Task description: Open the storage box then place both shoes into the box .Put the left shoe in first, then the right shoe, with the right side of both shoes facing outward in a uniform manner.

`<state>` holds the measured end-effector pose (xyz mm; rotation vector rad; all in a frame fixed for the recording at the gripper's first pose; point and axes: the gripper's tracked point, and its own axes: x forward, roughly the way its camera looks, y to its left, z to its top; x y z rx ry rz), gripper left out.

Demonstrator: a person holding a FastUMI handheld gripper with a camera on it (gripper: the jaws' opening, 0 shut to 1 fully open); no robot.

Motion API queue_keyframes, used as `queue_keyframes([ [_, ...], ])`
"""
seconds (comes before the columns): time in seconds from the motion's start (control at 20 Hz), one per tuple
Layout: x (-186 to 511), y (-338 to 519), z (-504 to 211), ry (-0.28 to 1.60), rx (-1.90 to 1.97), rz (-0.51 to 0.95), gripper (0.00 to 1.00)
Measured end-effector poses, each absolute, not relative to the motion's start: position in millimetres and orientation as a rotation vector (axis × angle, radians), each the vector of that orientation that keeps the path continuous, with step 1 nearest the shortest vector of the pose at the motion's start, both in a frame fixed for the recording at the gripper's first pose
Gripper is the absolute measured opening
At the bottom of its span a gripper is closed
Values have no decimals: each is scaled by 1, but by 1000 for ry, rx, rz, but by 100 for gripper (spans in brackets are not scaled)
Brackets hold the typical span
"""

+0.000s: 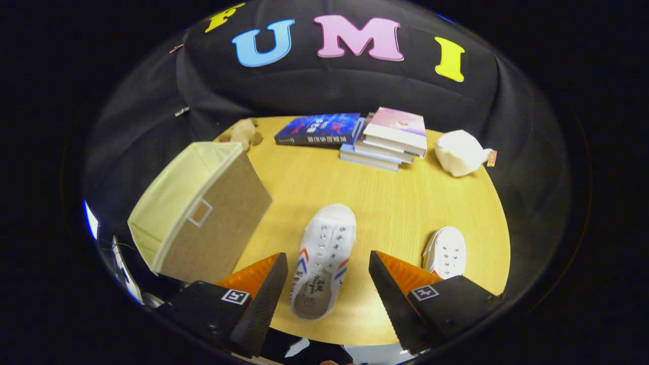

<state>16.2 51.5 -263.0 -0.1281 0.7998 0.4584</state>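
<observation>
Black cloth hangs behind a round wooden counter. On the far side sit a stack of books, one blue book, a white bundle and a small plush toy.

The hand-held gripper hangs over the near side of the counter with its fingers spread wide, and it holds nothing. One white shoe lies right between the fingers. Its long way points straight away from the gripper, with the heel opening nearest and the toe far. So the fingers line up along the shoe's two sides, and I think a straight push down would put them around it.

The other white shoe lies off to the right, just past the right finger. The storage box is to the left, tipped on its side with its open mouth facing left. Both shoes are outside it.
</observation>
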Motion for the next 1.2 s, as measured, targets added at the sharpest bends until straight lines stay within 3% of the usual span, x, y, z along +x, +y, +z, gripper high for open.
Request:
queue_keyframes([
  [0.5, 32, 42, -340, 969, -150, 412, 97],
  [0.6, 28, 54, -341, 988, -112, 444, 88],
  [0.65, 25, 56, -340, 995, -100, 439, 70],
  [0.8, 23, 62, -342, 1002, -72, 431, 41],
  [0.9, 22, 60, -342, 1029, -22, 409, 38],
  [1.0, 25, 56, -342, 1047, 45, 359, 26],
  [1.05, 24, 56, -344, 1051, 78, 338, 14],
  [1.2, 24, 55, -338, 1057, 155, 301, 5],
])
